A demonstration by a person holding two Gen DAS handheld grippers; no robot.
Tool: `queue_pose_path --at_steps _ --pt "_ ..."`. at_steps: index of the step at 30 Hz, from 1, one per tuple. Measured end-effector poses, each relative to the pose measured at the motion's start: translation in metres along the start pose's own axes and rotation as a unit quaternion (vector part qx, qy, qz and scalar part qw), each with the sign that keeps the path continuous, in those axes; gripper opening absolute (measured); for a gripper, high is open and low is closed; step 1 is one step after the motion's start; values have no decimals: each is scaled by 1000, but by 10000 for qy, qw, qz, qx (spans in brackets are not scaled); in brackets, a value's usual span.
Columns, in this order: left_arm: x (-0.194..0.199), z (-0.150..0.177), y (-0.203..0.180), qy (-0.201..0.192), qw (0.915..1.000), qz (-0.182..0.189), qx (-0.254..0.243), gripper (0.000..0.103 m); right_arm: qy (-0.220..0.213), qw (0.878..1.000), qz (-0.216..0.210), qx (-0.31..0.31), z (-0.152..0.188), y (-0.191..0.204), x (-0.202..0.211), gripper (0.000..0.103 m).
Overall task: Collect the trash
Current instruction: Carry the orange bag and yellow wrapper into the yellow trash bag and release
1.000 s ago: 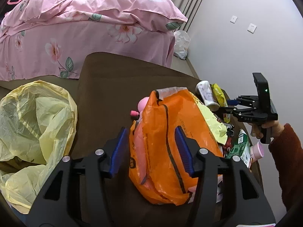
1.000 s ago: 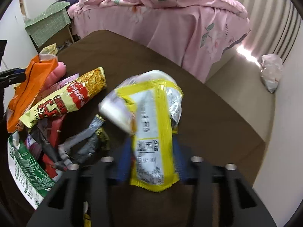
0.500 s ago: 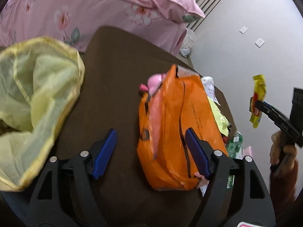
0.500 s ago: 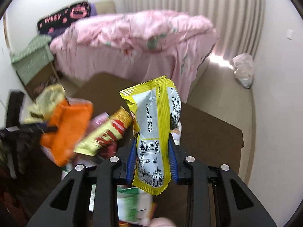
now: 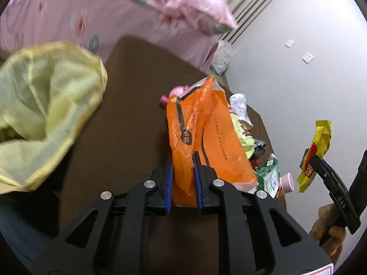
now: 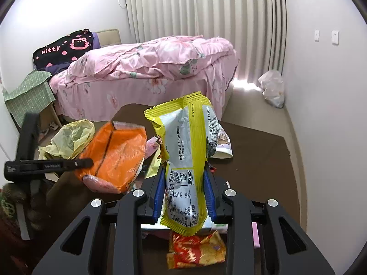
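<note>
Your left tool [image 5: 182, 178] is clenched on the orange bag [image 5: 206, 137]; your right tool [image 6: 184, 194] grips the yellow wrapper [image 6: 185, 151] raised above the desk [image 5: 128, 114]. At the left, the yellow trash bag [image 5: 45, 105] gapes open, contents unclear. Loose wrappers [image 5: 252, 146] crowd the desk's right edge beside a pink cup [image 5: 287, 182].

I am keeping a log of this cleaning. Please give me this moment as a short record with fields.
left gripper: shut on orange bag
right gripper: shut on yellow wrapper, held above the table
trash bag: yellow, open, at the left of brown table
left on table: green carton, pink cup, other wrappers
</note>
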State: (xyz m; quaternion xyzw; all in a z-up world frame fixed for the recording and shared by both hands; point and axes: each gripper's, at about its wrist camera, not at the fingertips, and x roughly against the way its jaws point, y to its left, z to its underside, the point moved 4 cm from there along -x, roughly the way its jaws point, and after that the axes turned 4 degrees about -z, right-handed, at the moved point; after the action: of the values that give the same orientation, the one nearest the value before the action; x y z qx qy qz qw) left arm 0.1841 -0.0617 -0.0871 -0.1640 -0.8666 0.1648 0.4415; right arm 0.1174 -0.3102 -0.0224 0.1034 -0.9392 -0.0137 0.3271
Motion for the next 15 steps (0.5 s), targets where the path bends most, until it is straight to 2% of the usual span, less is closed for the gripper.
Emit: queue_pose_path --at_steps 6,10,15 --pt "54 -6 2 -606 9975 -148 -322 11 -254 9996 -138 -49 0 23 20 29" --pt "101 -9 11 -1157 9905 -541 -513 11 -400 9987 -250 200 -3 52 29 29" --pt "137 -15 40 -1438 9826 -1048 -536 11 -547 9959 -515 513 -12 89 35 29"
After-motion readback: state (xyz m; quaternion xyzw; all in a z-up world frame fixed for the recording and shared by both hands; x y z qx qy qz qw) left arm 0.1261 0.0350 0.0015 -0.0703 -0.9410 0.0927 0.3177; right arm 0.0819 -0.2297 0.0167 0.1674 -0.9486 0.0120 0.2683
